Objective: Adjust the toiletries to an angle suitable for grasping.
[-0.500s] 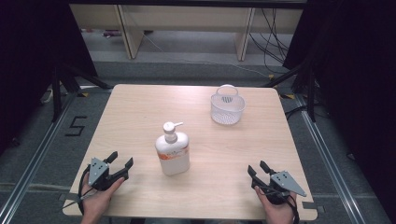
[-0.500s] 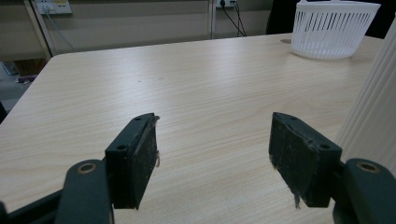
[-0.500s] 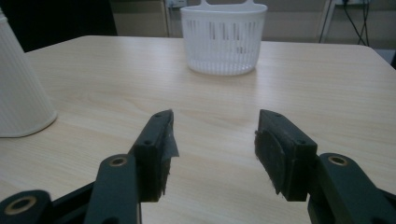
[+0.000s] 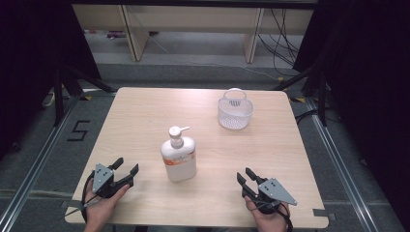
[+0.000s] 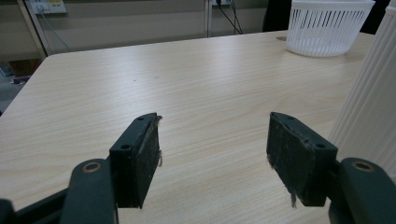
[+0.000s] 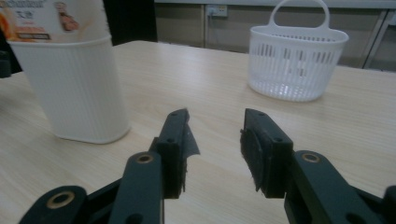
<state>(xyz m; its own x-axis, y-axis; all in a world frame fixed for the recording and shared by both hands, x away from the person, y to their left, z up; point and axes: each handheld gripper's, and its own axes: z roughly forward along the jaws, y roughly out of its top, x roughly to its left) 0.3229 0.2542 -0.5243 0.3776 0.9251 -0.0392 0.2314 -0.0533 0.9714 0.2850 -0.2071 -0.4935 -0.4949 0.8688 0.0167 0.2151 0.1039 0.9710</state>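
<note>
Both grippers, left and right, fingers apart, empty. White ribbed pump bottle between them (upright); best gripped low, squarely, avoiding tipping.

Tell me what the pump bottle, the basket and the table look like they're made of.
Bottle: likely white plastic, matte, finely ribbed lower wall, printed orange label above. Basket: white moulded plastic by the look, with slotted walls and a loop handle. Table: pale wood grain, smooth and flat; could be laminate rather than solid wood.
</note>
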